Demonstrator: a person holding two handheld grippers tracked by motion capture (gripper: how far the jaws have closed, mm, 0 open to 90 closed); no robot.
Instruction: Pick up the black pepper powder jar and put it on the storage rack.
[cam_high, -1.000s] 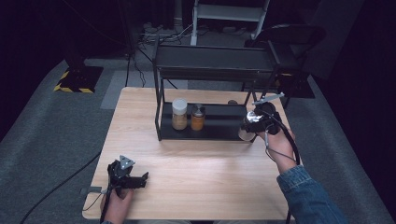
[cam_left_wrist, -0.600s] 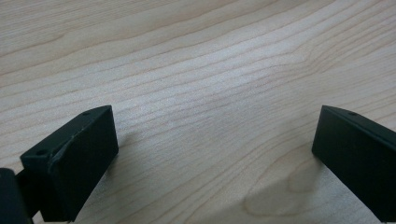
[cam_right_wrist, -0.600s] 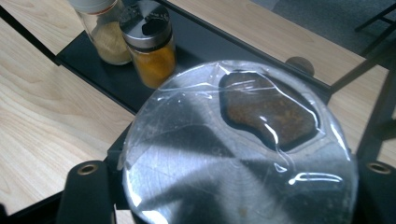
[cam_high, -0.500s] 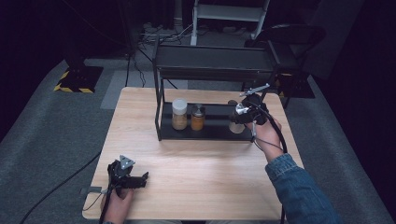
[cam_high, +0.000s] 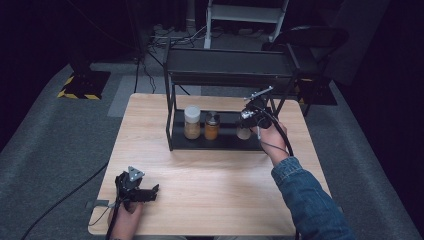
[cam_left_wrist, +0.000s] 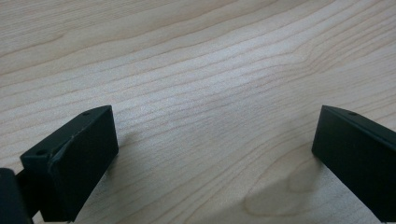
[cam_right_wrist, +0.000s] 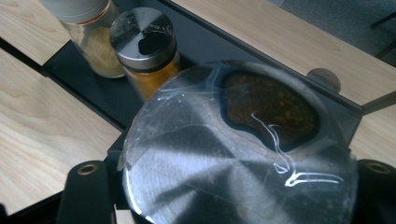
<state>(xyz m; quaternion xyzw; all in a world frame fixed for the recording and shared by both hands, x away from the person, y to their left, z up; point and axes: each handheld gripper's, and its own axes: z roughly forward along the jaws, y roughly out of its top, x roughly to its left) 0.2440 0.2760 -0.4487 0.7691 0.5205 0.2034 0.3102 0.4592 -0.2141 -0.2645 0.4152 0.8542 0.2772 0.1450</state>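
My right gripper (cam_high: 248, 118) is shut on a spice jar (cam_high: 243, 132) with a metal shaker lid (cam_right_wrist: 233, 154) and brown contents. It holds the jar from above over the right part of the black rack's lower shelf (cam_high: 225, 142). Whether the jar touches the shelf I cannot tell. On the same shelf, to its left, stand an orange-filled jar with a metal lid (cam_high: 212, 126) (cam_right_wrist: 147, 39) and a white-lidded jar (cam_high: 192, 122) (cam_right_wrist: 86, 28). My left gripper (cam_high: 149, 193) (cam_left_wrist: 215, 154) rests open on the table's near left corner, nothing between its fingers (cam_left_wrist: 70, 163).
The two-tier black rack (cam_high: 230, 62) stands at the back of the wooden table (cam_high: 215, 185); its top shelf overhangs the jars. A dark chair (cam_high: 312, 37) is behind the table, and a cable (cam_high: 60, 200) runs over the grey floor at left.
My right hand has carried the jar leftward and slightly down, from the rack's right end in under the top shelf. The left gripper has stayed put.
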